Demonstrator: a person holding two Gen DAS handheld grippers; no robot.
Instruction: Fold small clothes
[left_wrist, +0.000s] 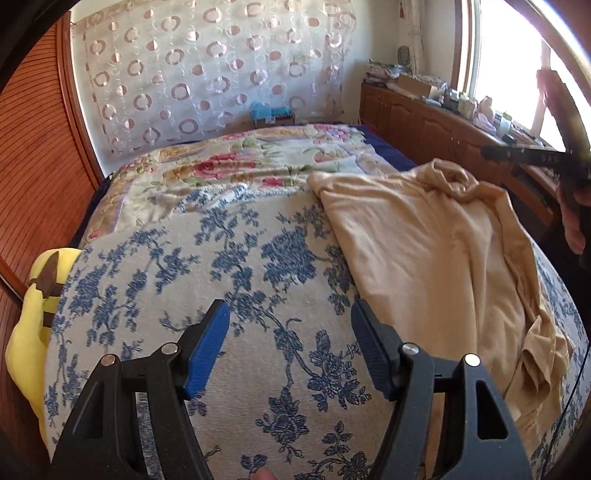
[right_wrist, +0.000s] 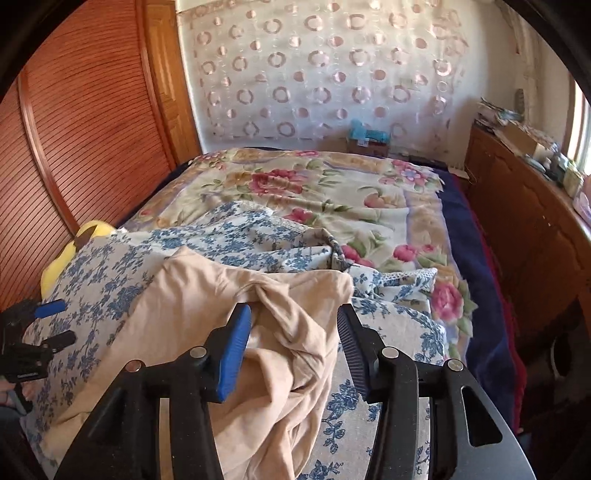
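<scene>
Behind the bed hangs a pale curtain with pink rings (right_wrist: 325, 74), and the bed (right_wrist: 484, 266) itself carries a cream cover printed with blue flowers (left_wrist: 229, 266). On this blue-flowered cover lies the task's thing, a beige soft cotton garment (left_wrist: 424, 258), spread but crumpled, with a twisted bunch at its far end.

In the right wrist view the right gripper (right_wrist: 293, 339) hangs over this twisted bunch. Its jaws stand apart and do not press the cloth; the bunch lies between them, loose. The left gripper (left_wrist: 290, 347) is beside the garment's near edge, over bare cover, and its jaws are open with nothing in them.

I judge that the step in hand is to lay the garment flat before a fold. To do it well, each gripper should take only one layer at an edge or corner, then both should pull gently away from each other, so the bunch opens and no wrinkle is folded inside. The flowered cover under the garment must not be pinched together with it.

Some parts are hard to read. The garment's near end is hidden behind the black gripper frame. Which garment it is, I cannot tell. A yellow plush thing (left_wrist: 33, 317) beside the cover is cut off.
</scene>
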